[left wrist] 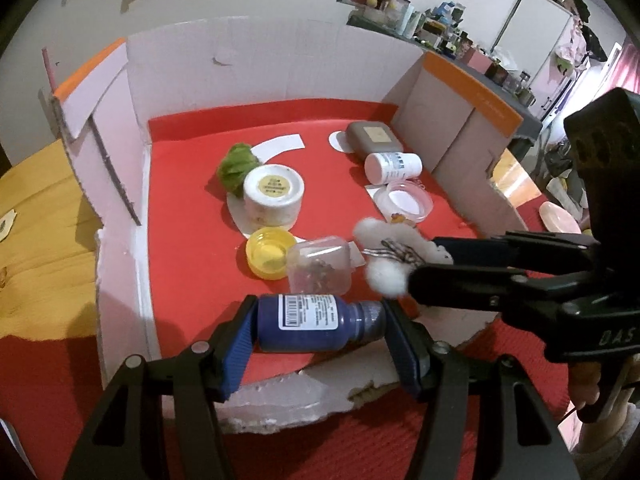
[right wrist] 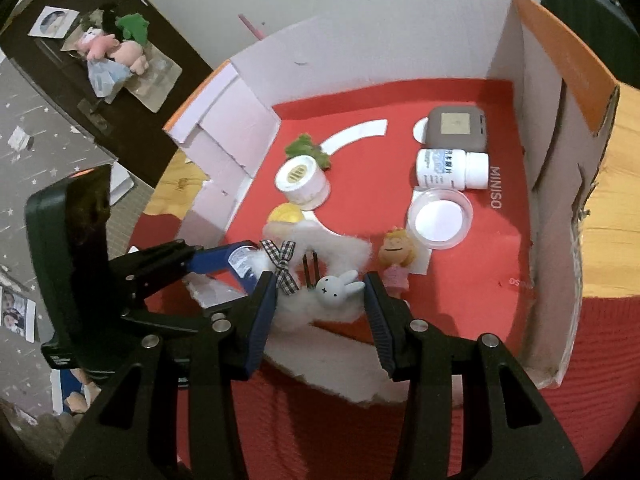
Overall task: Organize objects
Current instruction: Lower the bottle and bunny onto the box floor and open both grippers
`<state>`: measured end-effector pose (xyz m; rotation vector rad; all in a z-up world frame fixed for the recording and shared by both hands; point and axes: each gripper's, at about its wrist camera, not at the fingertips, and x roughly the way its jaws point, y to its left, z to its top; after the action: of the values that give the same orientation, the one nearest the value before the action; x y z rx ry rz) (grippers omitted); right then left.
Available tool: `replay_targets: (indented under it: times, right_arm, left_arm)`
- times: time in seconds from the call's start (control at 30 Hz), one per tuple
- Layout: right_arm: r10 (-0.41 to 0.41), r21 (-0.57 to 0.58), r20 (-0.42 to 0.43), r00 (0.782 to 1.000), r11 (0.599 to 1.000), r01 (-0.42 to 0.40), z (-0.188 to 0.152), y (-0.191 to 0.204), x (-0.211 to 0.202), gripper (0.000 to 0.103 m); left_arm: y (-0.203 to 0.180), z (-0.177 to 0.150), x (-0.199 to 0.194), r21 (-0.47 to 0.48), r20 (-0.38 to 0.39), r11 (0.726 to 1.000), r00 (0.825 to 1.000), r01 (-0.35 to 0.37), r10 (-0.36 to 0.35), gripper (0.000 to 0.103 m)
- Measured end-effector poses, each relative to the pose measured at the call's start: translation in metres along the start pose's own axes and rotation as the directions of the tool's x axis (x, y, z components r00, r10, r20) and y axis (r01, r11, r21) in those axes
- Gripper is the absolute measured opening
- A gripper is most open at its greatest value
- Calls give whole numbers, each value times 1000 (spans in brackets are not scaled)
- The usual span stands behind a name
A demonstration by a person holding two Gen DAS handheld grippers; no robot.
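My left gripper is shut on a dark blue bottle that lies crosswise between its blue pads, just above the near edge of a cardboard box with a red floor. My right gripper is shut on a white fluffy hair clip with a small white bunny and a checkered bow. In the left wrist view the right gripper comes in from the right with the fluffy clip at its tips. In the right wrist view the left gripper sits to the left, the bottle mostly hidden.
On the box floor are a white round jar, a green plush, a yellow lid, a clear jar on its side, a white pill bottle, a grey case, a clear round dish and a small doll.
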<state>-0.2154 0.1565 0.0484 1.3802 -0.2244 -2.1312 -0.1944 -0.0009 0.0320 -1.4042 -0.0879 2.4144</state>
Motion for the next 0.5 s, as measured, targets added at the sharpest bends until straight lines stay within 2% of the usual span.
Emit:
replay_targets:
  times: [0.23,0.33,0.5]
  right_arm:
    - [-109,-20,-17,994,994,109,4,-4,6,44]
    - [-192,-36,-8,981,981,191,6,-8,9,44]
    - [-255,-70,-5,967,965,254,5,-8,13,44]
  left_arm:
    - [-3,7,7,20,6,998,999,-54,54,63]
    - [-1,12,11,15,11,997,997,-79,79,63]
    - [3,18,16,6,19,995,995,-102,102,63]
